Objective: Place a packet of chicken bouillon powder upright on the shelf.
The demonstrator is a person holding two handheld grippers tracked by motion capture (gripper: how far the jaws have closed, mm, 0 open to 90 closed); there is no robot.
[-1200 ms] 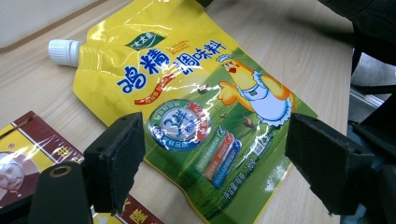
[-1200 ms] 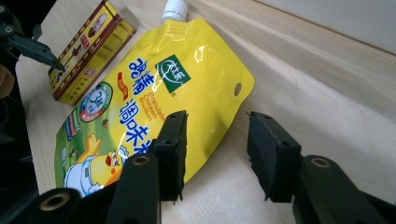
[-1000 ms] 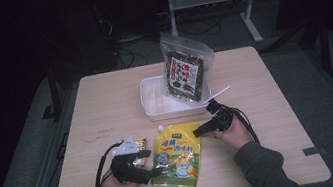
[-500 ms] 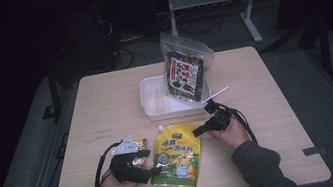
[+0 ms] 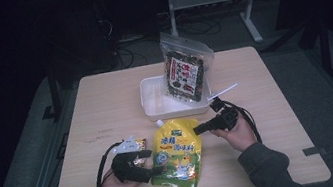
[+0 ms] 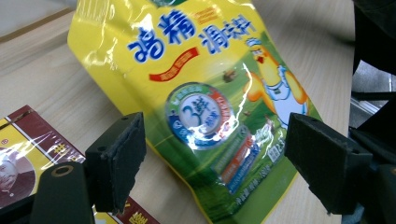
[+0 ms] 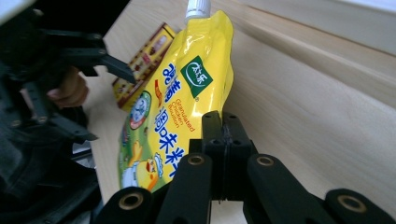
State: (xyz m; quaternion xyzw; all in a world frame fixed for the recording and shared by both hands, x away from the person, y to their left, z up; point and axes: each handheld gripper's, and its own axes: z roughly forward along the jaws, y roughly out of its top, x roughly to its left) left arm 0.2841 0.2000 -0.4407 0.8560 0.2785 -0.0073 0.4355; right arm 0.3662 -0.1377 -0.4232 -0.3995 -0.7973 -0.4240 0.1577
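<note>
- Fingers of the left gripper [image 6: 212,168] stand wide apart, with the lower part of the yellow pouch [image 6: 219,107] lying flat between them.
- Fingers of the right gripper [image 7: 223,140] are pressed together on nothing, just beside the pouch's right edge.
- A red snack packet [image 6: 23,154] lies by the left finger.
- The white tray [image 5: 156,106] sits beyond both grippers.

Yellow spouted pouch [image 5: 176,153] lies flat, cap [image 5: 159,123] away.

Both grippers [image 5: 145,160] [image 5: 199,129] are showing black jaws with brass-ringed pivots, trailing black cables; the person is wearing dark grey sleeves [image 5: 268,171].
</note>
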